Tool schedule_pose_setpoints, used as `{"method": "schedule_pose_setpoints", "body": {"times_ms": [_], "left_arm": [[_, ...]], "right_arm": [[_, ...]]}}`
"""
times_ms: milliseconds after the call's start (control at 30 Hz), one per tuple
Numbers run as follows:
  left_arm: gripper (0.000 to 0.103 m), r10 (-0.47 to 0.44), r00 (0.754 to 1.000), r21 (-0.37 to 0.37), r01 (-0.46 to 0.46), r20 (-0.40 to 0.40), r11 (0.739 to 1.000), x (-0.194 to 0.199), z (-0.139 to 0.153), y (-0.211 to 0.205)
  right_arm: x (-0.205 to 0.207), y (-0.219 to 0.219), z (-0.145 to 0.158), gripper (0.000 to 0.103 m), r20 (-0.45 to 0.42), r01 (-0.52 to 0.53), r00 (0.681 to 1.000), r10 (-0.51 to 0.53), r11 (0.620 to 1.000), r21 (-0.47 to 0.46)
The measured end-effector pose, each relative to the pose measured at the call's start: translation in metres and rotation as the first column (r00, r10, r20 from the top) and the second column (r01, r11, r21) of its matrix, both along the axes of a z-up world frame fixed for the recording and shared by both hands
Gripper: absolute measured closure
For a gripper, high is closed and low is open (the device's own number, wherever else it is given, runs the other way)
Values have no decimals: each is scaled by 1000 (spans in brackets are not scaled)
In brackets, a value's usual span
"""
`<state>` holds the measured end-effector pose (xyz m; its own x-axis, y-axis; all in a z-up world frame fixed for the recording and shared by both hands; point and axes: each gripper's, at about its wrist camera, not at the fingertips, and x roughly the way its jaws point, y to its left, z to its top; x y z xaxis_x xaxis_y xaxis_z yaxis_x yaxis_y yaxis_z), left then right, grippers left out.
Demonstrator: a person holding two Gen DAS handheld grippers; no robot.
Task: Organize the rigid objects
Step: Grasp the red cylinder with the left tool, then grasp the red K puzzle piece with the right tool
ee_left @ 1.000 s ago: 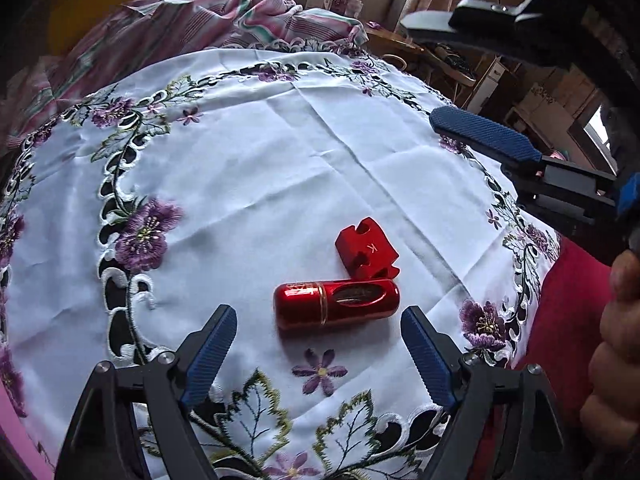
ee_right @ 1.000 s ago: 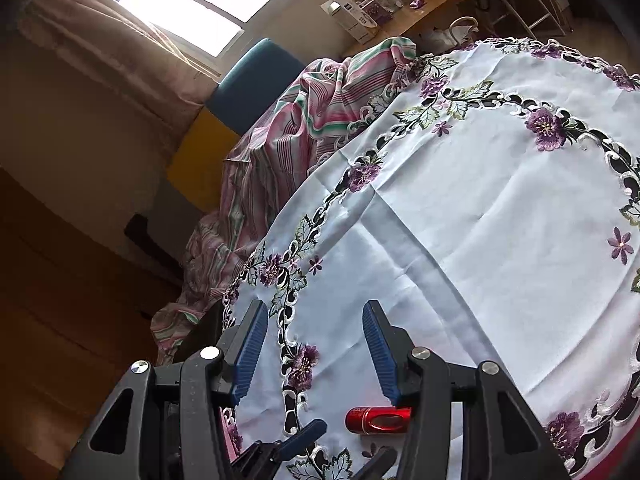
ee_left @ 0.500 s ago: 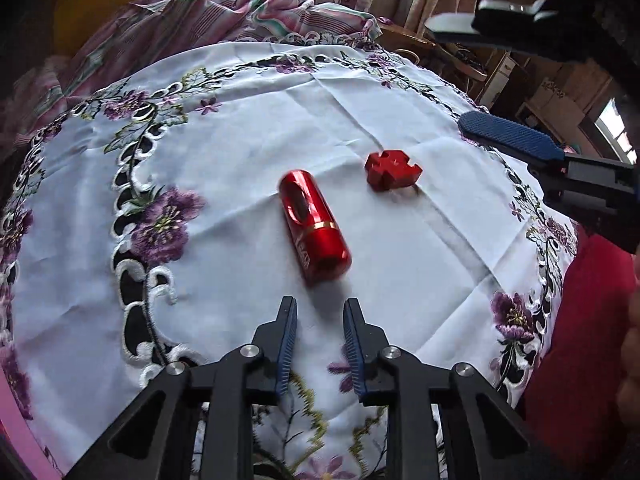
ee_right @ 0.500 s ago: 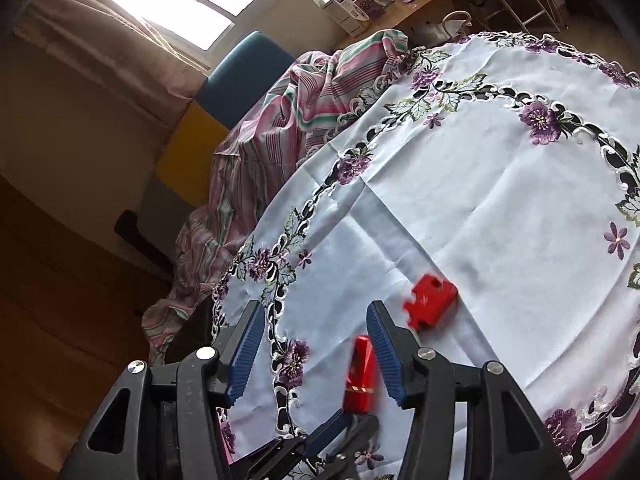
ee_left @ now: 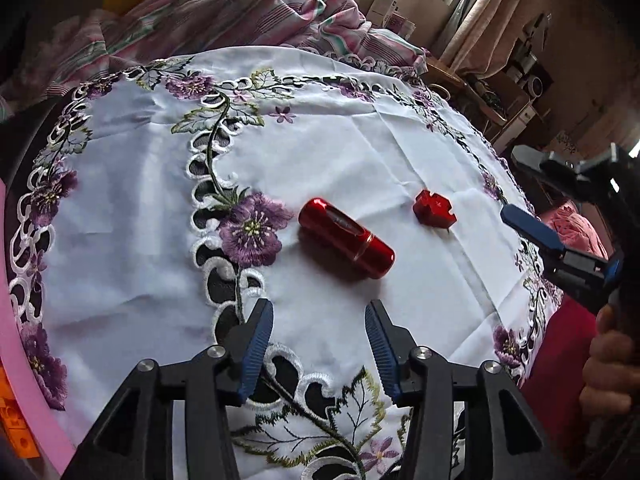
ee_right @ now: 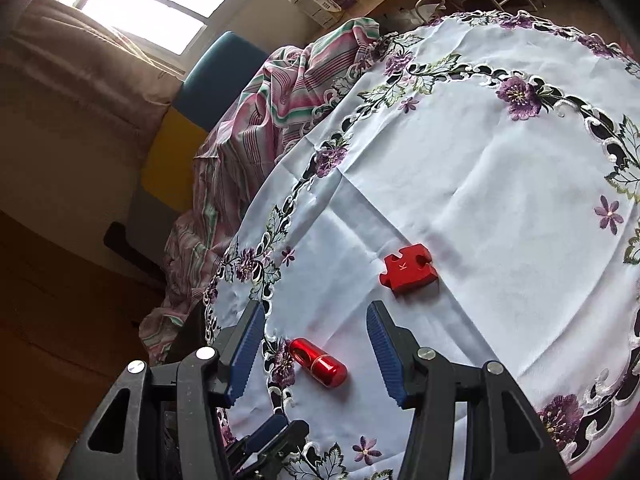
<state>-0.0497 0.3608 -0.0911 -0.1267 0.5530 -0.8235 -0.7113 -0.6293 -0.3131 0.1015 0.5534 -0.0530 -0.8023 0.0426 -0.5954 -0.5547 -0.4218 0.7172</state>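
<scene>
A shiny red cylinder [ee_left: 347, 238] lies on its side on the white embroidered tablecloth [ee_left: 340, 152], beside a purple flower. A red puzzle-shaped block [ee_left: 434, 210] rests to its right, apart from it. My left gripper [ee_left: 319, 338] hovers just short of the cylinder; its jaws are opening with nothing between them. The right gripper [ee_left: 520, 184] hangs at the right edge of the left wrist view. In the right wrist view, the right gripper [ee_right: 314, 346] stands open above the cloth, with the cylinder [ee_right: 318, 362] and the block [ee_right: 408, 267] lying beyond its fingers, untouched.
A striped pink cloth [ee_left: 224, 12] is heaped at the table's far side, with a blue and yellow chair [ee_right: 188, 120] behind it. A cluttered wooden desk [ee_left: 480, 100] stands beyond the table. A hand [ee_left: 608, 364] holds the right gripper's handle. A pink edge [ee_left: 24, 320] runs along the left.
The cylinder was turned from lying crosswise to pointing away and now lies slanted. The left gripper shut, drew back from it and has partly reopened. The block now sits farther from the cylinder.
</scene>
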Motion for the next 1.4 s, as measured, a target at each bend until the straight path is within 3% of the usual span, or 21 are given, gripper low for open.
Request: {"method": "schedule_pose_setpoints", "body": {"times_ms": [167, 233, 300, 400, 433, 467, 500, 567, 767, 967, 1067, 1233, 1400], "left_arm": [[54, -7, 1000, -2, 7, 3, 1000, -8, 5, 32], [51, -9, 1000, -12, 9, -7, 1000, -10, 5, 47], [41, 2, 1000, -38, -3, -27, 999, -13, 1, 61], [42, 11, 1000, -78, -13, -21, 997, -19, -10, 76], [43, 10, 1000, -93, -12, -26, 996, -20, -14, 79], [54, 1, 1000, -111, -5, -30, 994, -21, -18, 81], [73, -15, 999, -115, 11, -30, 993, -19, -21, 80], [77, -59, 994, -125, 48, -88, 991, -13, -21, 74], [77, -94, 992, -92, 86, -89, 992, 2, -18, 26], [77, -74, 989, -86, 63, -129, 994, 25, -16, -24], [76, -67, 987, -82, 55, -148, 995, 32, -16, -40], [76, -53, 989, -61, 45, -141, 997, 31, -19, -46], [76, -41, 991, -42, 35, -128, 998, 29, -21, -47]], "right_arm": [[1, 0, 0, 49, -19, 2, 1000, -2, 1000, -8], [2, 0, 1, 49, -25, 4, 1000, -4, 1000, -5], [2, -1, 1, 49, -31, -1, 1000, 1, 1000, -2], [2, -1, 2, 49, -36, -2, 999, 2, 1000, 3], [2, -1, 2, 49, -37, -2, 999, 2, 1000, 4], [2, -1, 3, 49, -39, -2, 999, 2, 1000, 5], [2, -1, 3, 49, -42, 0, 999, 0, 1000, 6], [3, -1, 3, 49, -49, 1, 999, 0, 1000, 4], [2, 1, 1, 49, -30, -1, 1000, 0, 1000, -13], [-9, 6, -9, 49, 106, 8, 994, -3, 999, -48], [-19, 12, -10, 49, 192, 46, 980, -43, 999, -9], [-53, 28, -26, 49, 415, 11, 908, -49, 995, 94], [-68, 33, -42, 45, 498, -22, 865, -59, 988, 156]]}}
